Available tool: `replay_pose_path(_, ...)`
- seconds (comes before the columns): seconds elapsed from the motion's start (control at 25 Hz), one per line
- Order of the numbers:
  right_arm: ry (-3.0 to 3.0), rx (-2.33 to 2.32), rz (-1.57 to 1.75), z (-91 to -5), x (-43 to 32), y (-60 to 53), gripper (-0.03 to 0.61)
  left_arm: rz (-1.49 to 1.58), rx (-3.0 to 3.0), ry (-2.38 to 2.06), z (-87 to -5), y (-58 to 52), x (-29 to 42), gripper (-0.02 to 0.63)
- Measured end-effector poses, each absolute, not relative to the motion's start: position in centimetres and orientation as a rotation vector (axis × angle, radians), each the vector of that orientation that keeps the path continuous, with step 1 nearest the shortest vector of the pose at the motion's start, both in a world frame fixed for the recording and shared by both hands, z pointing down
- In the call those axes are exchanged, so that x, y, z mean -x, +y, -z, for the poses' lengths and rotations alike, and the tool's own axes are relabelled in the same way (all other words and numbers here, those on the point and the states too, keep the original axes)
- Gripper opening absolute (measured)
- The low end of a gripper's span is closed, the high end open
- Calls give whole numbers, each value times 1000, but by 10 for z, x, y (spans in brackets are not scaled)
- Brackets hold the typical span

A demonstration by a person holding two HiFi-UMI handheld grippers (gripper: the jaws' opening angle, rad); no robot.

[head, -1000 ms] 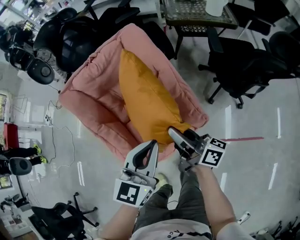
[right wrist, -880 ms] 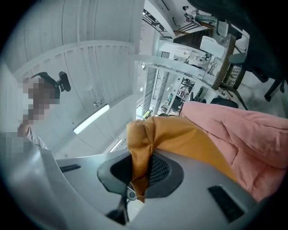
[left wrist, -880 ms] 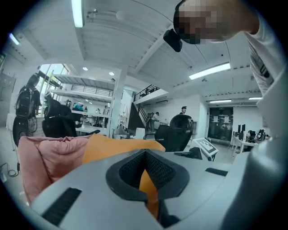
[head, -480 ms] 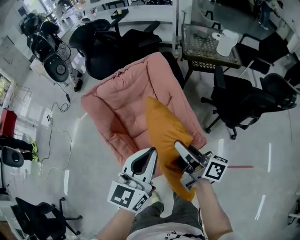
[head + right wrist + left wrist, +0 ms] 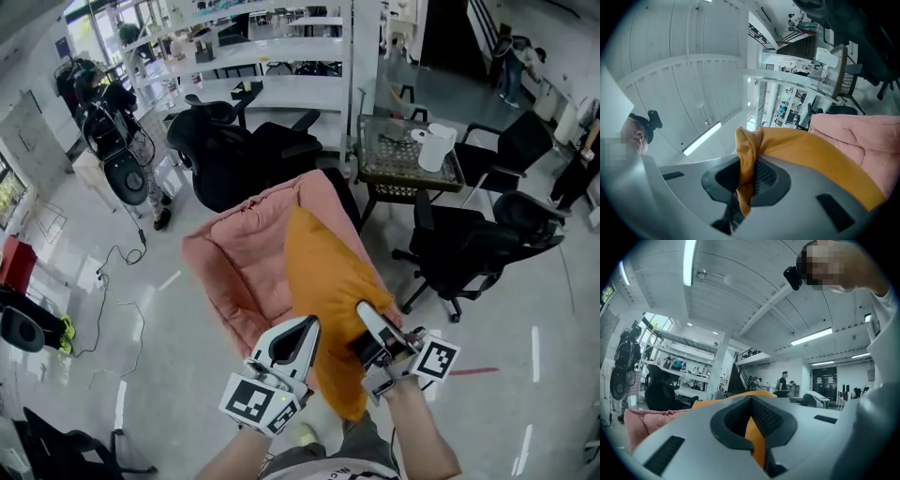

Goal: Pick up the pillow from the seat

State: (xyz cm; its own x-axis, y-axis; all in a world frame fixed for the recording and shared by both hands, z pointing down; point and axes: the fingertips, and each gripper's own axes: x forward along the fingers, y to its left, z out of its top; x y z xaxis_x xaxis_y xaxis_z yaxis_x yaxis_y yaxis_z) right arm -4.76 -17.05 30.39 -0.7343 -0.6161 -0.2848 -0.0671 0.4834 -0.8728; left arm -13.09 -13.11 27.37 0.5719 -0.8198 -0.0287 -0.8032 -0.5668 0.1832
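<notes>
Pillow [image 5: 323, 300] had left the cushions of the pink seat [image 5: 234, 262] within the last second: earlier it lay along them, and now it hung upright in front of the seat, its lower corner dangling between the hands. The right gripper [image 5: 364, 311] was clamped on a bunched fold of orange cloth, and the left gripper [image 5: 306, 325] pinched a thin edge of it too. The pick-up looked nearly complete, needing only a lift clear of the seat

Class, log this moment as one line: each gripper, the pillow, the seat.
left gripper: shut on orange pillow | right gripper: shut on orange pillow | orange pillow: gripped at near end, above pink cushioned seat
</notes>
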Motion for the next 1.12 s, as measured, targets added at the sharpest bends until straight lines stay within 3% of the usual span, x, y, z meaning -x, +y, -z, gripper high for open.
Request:
replay_pose_path(0.6, 2179, 577, 1153, -206, 61, -167, 41, 209, -2696, -1414, -184, -126, 157, 11)
replay_pose_path(1.12, 2198, 580, 1119, -193, 62, -152, 40, 190, -2690, -1399, -185, -117, 147, 11)
